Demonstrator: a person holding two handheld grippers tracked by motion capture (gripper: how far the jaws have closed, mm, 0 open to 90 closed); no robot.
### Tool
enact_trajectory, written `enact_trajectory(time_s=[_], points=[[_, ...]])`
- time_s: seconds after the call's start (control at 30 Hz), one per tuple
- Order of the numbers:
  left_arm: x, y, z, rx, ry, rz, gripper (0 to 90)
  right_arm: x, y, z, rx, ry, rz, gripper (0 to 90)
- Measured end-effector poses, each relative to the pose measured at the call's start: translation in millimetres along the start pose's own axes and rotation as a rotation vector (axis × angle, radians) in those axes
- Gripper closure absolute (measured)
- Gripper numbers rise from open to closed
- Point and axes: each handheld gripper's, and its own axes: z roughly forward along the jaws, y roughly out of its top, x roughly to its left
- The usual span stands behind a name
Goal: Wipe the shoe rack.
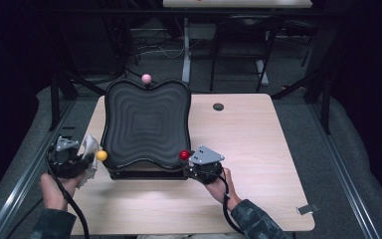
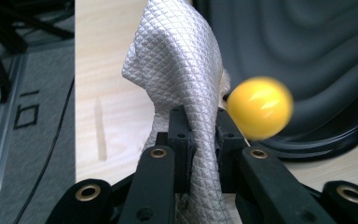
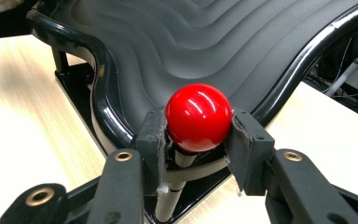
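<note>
A black wavy board (image 1: 145, 124) with a raised rim stands tilted on the wooden table (image 1: 248, 144). It has a pink knob (image 1: 146, 78) at its far edge, a yellow knob (image 1: 102, 155) at its near left corner and a red knob (image 1: 184, 155) at its near right corner. My left gripper (image 1: 82, 162) is shut on a grey quilted cloth (image 2: 182, 70), just left of the yellow knob (image 2: 259, 108). My right gripper (image 1: 189, 162) is shut on the red knob (image 3: 199, 117), its jaws pressing both sides of the ball.
A small dark round cap (image 1: 218, 106) sits in the table behind the board's right side. A metal clip (image 1: 307, 209) hangs at the table's near right edge. Dark frame bars and cables stand behind the table.
</note>
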Motion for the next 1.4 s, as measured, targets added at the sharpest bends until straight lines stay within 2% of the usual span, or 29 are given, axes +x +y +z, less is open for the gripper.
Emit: enact_trajectory(time_s=[0.07, 0.13, 0.2, 0.27, 0.33, 0.43, 0.57, 0.67, 0.73, 0.97, 1.1, 1.2, 1.4], points=[[0.8, -3.3, -0.6, -0.010, -0.005, -0.014, 80.5, 0.1, 0.1, 0.0, 0.001, 0.000, 0.000, 60.2], [0.5, -2.8, -6.3, -0.048, -0.022, -0.040, 80.4, 0.0, 0.3, 0.0, 0.003, 0.001, -0.001, 60.2], [-1.9, 1.1, -16.6, -0.100, -0.018, -0.047, 80.4, -0.2, 0.4, 0.5, 0.002, 0.000, 0.000, 60.2], [-5.7, 4.6, -24.7, -0.140, -0.036, -0.054, 80.5, 0.0, 0.4, 0.5, 0.002, 0.000, 0.001, 60.2], [-12.4, 8.2, -31.8, -0.170, -0.062, -0.051, 80.5, -0.1, 0.4, 0.4, 0.002, 0.000, 0.001, 60.2], [-26.4, 12.6, -35.0, -0.174, -0.094, -0.013, 80.5, -0.2, 0.4, 0.4, 0.003, 0.000, 0.001, 60.2], [-42.5, 11.6, -27.1, -0.140, -0.122, 0.025, 80.5, 0.0, 0.6, 0.4, 0.004, -0.001, 0.001, 60.2], [-47.4, 7.9, -16.5, -0.102, -0.117, 0.036, 80.4, 0.0, 0.4, 0.9, -0.002, -0.001, 0.002, 60.2], [-50.1, 5.5, -10.0, -0.080, -0.084, 0.064, 80.4, 0.0, 0.5, 0.9, -0.002, 0.001, 0.003, 60.2], [-56.7, 1.6, 0.6, -0.027, -0.036, 0.118, 80.3, -0.6, 0.7, 0.9, -0.001, 0.005, -0.001, 60.2], [-59.0, 1.1, 2.2, -0.014, -0.011, 0.141, 80.6, -0.7, 0.9, 0.9, 0.001, 0.003, -0.005, 60.1], [-58.0, 0.2, 4.0, -0.010, -0.019, 0.131, 80.8, -0.7, 1.0, 0.9, 0.001, 0.006, -0.006, 60.2], [-50.5, -2.0, 4.7, -0.022, -0.084, 0.049, 81.1, -0.5, 1.4, 1.0, 0.004, 0.007, -0.002, 60.2]])
